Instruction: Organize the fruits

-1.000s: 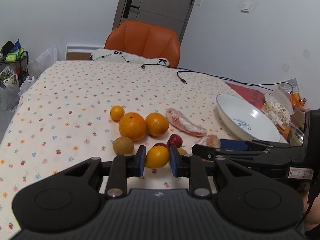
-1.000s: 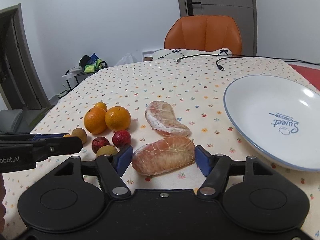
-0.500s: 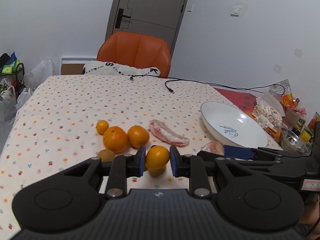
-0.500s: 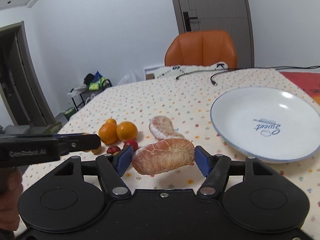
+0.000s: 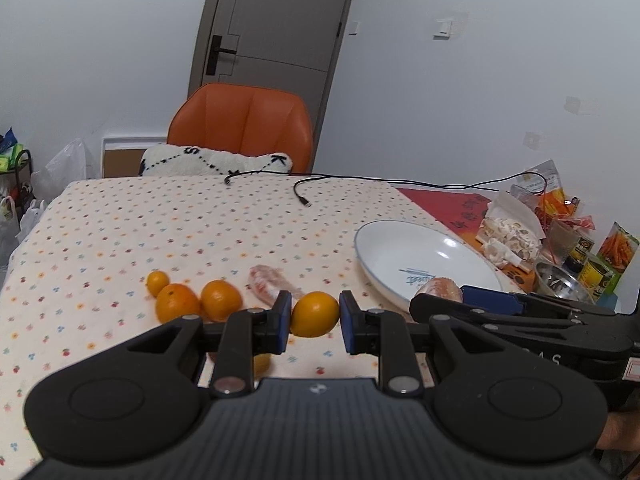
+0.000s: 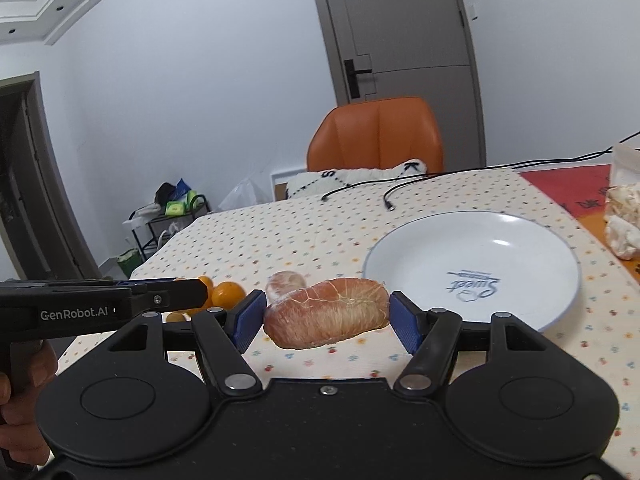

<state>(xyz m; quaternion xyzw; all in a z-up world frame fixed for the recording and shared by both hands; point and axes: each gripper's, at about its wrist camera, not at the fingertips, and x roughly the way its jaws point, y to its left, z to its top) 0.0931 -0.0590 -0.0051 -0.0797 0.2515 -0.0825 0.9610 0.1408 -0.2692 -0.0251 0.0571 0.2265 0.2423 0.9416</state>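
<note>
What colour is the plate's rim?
The white plate has a thin blue rim line, clearest in the right wrist view.

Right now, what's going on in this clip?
A person is sorting fruit on a flowered tablecloth with a gripper in each hand. The left gripper holds a small orange off the table. The right gripper holds a peeled pomelo segment lifted near the white plate, which has nothing on it. Three more oranges and another pomelo segment lie on the cloth.
</note>
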